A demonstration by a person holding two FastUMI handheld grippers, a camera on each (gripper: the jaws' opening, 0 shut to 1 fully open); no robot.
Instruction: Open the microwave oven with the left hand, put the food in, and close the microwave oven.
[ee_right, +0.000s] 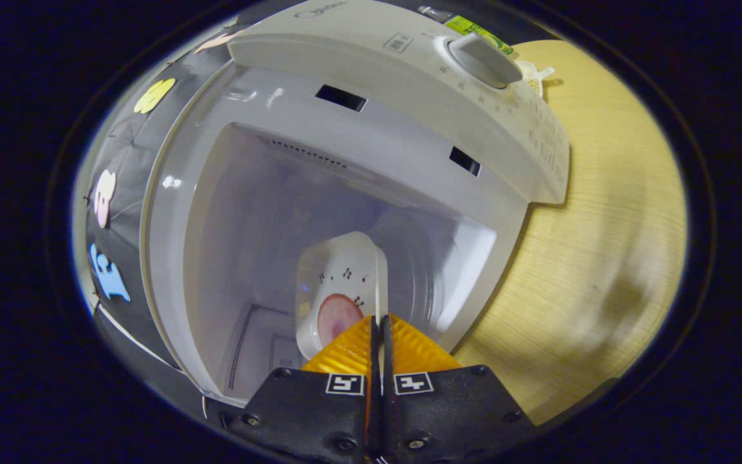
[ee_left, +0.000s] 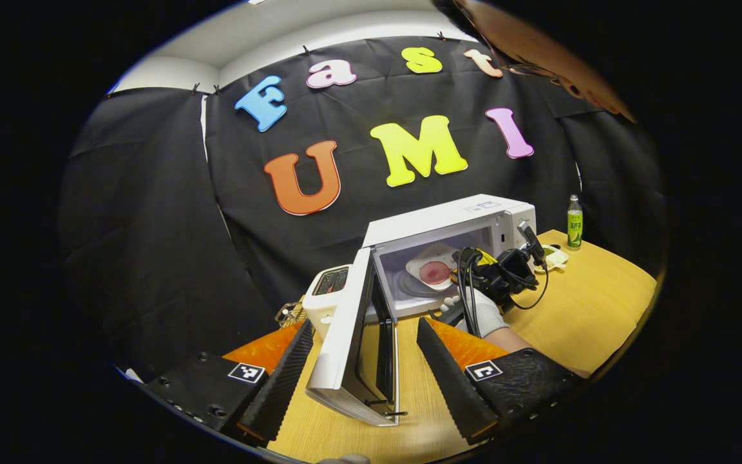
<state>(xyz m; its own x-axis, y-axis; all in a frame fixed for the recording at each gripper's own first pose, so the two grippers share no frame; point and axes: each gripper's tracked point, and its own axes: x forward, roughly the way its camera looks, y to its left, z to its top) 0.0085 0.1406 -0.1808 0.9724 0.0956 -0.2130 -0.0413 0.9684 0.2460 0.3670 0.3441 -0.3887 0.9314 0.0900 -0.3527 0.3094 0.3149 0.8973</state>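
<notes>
1. Between the spread fingers of the left tool (ee_left: 358, 380), which grips nothing, stands the swung-out door (ee_left: 351, 341), its free edge nearest the tool and the surface (ee_left: 577, 322) below it.
2. Just ahead of the right tool (ee_right: 379, 332), its fingers are clenched on the near rim of the plate (ee_right: 345, 283); the food (ee_right: 335, 319), a pink round slice, lies on the plate right past the tips.
3. Plate and food sit inside the oven (ee_right: 319, 161) cavity, over the glass turntable (ee_right: 409, 270); whether the plate already rests on it I cannot tell.
4. To do this step well, I judge the plate should be lowered flat and centred on the turntable, then the fingers parted and drawn straight back clear of the opening.
5. Beyond the door from the left tool, a gloved hand (ee_left: 484, 309) and its cables fill the doorway; closing now would strike them.
6. Farther off, a toaster (ee_left: 329, 290) stands just left of the door, and a bottle (ee_left: 574, 222) right of the oven, clear of the swing.
</notes>
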